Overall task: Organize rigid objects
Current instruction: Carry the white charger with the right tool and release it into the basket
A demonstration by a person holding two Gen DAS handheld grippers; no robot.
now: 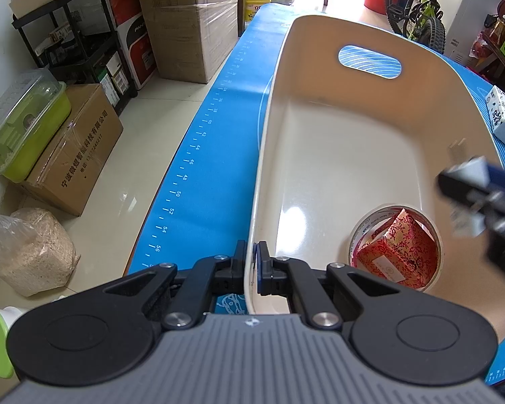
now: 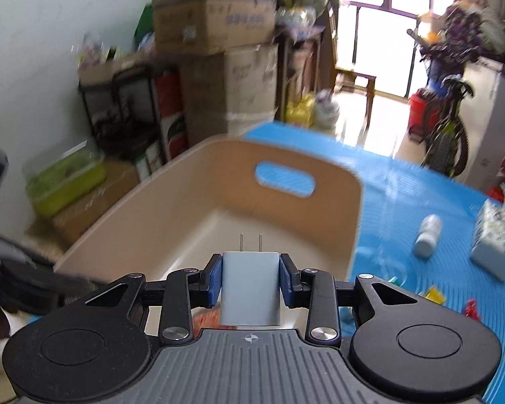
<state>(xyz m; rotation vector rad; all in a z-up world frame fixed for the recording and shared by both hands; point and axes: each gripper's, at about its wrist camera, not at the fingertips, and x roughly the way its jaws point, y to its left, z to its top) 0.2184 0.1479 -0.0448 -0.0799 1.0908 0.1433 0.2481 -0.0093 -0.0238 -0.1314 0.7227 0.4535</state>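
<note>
The bench [image 2: 421,181], under a blue mat, is carrying a big cream bin [image 1: 370,128] with a handle slot in its far wall. The bin is sitting near the bench's left edge.

Step in hand, by my read: loading loose items into the bin, with one item now being carried over it.

The left tool [image 1: 251,266] is pinching the bin's near-left wall, jaws nearly closed with one finger outside and one inside, so it is bracing the bin.

Inside the bin, at the near-right corner, a tape roll [image 1: 395,245] is lying flat with a red patterned packet [image 1: 395,252] sitting in its hole.

The right tool [image 2: 251,279] is gripping a white charger [image 2: 251,289], jaws closed against its two sides, prongs pointing forward toward the bin. The charger is hanging above the bin's near end, not yet inside. The right view is blurred, so motion is likely.

Still out on the bench, to the right of the bin: a tissue pack [image 2: 495,239], a white bottle [image 2: 428,235] lying on its side, and some small coloured pieces [image 2: 434,294], too blurred to name.

Next move probably calls for lowering the charger to the bare floor of the bin, clear of the roll, then opening the jaws, while the left tool is holding the wall steady.
</note>
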